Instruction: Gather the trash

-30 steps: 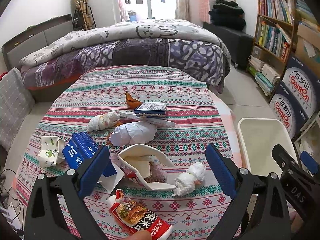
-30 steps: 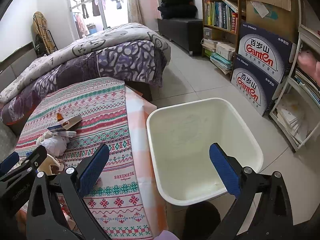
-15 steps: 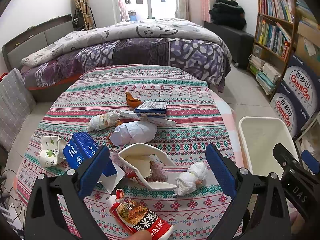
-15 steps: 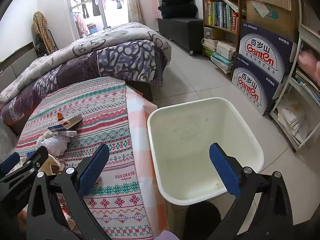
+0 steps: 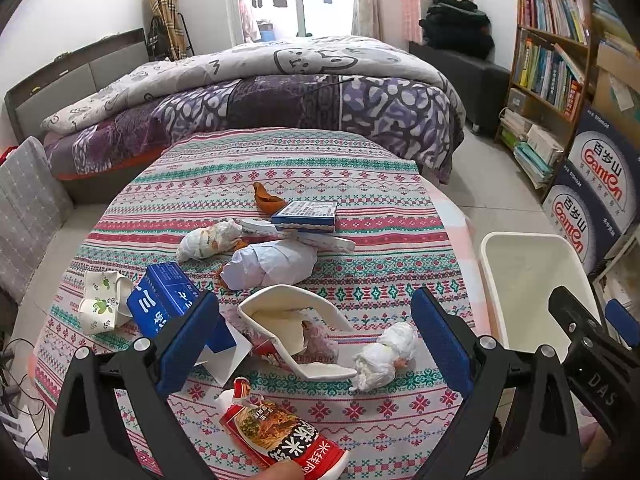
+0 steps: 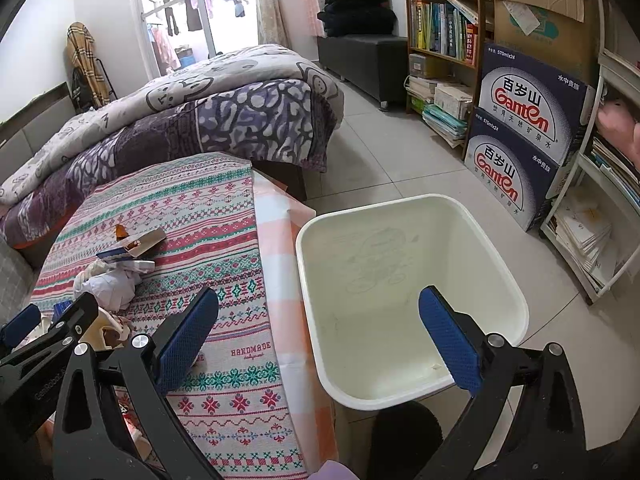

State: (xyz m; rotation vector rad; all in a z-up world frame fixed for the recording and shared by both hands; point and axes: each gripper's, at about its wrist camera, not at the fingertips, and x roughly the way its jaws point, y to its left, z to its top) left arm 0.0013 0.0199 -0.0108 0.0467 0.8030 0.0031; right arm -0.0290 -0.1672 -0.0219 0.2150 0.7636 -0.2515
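Almost nothing has moved since a second ago; both tools just hang there. The left gripper (image 5: 314,338) is wide open, holding nothing, above the red snack packet (image 5: 280,434) and the white tissue ball (image 5: 384,354) on the table (image 5: 280,160). The right gripper (image 6: 318,338) is wide open too, over the empty white bin (image 6: 500,280). I think collecting hasn't started. Next: go down and pinch the nearest trash.

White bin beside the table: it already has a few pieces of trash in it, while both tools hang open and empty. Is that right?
Not quite. The right wrist view shows the white bin holds no trash. Both the left tool and right tool are indeed open and empty.
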